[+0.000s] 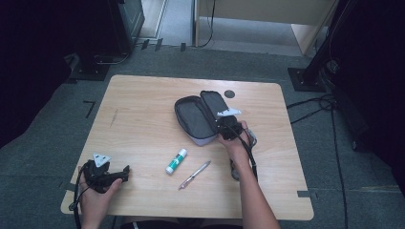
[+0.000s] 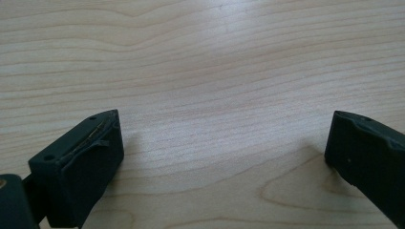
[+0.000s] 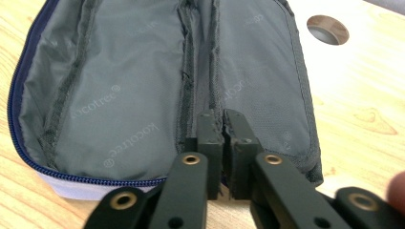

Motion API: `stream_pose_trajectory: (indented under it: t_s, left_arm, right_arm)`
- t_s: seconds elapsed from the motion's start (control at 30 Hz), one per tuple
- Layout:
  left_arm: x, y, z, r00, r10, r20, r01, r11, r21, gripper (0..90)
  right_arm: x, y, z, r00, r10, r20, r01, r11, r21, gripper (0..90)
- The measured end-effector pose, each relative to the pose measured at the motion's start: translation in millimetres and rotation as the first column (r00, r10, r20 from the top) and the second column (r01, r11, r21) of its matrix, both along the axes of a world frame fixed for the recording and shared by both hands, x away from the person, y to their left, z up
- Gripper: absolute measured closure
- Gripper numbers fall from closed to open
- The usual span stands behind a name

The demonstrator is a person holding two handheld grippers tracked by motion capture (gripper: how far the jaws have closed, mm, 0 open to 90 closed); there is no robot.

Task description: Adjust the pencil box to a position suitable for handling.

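The open grey fabric pencil case (image 1: 198, 118) with a dark blue zip lies right of the middle of the light wooden table (image 1: 143, 105). The right tool (image 3: 223, 125) has its jaws shut over the case's near edge, at the inner fold; whether fabric is pinched, I cannot tell. The left tool (image 1: 125, 172), jaws wide apart, rests well left of the case. A white glue stick (image 1: 176, 161) with a green cap and a slim silver pen (image 1: 194, 175) lie just in front of the case.

Black gripper (image 3: 223, 119) jaws, brass rivets, grey plate (image 1: 101, 159), bare forearms
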State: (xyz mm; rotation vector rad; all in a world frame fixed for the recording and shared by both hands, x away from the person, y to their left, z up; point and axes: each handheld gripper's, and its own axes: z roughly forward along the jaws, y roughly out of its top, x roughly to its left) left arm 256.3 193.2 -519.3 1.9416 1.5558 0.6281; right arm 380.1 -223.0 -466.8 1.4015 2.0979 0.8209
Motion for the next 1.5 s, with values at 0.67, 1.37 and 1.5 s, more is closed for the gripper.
stream_pose_trajectory:
  t_s: [0.67, 1.37, 1.5]
  left_arm:
    - [0.0, 0.0, 0.1, 1.0, 0.0, -0.001, 0.0, 1.0, 0.0, 0.0]
    - [0.0, 0.0, 0.1, 1.0, 0.0, -0.001, 0.0, 1.0, 0.0, 0.0]
    - [-0.1, -0.1, 0.1, 1.0, 0.001, -0.001, -0.001, 1.0, -0.001, 0.0]
  right_arm:
    - [-19.0, 11.8, 0.3, 0.9134, -0.385, -0.133, 0.406, 0.888, 0.218, 5.9]
    - [-12.1, 25.0, -22.0, 0.8797, -0.412, -0.237, 0.461, 0.861, 0.213, 22.3]
    - [-12.3, 24.4, -23.5, 0.8831, -0.399, -0.248, 0.453, 0.861, 0.229, 28.8]
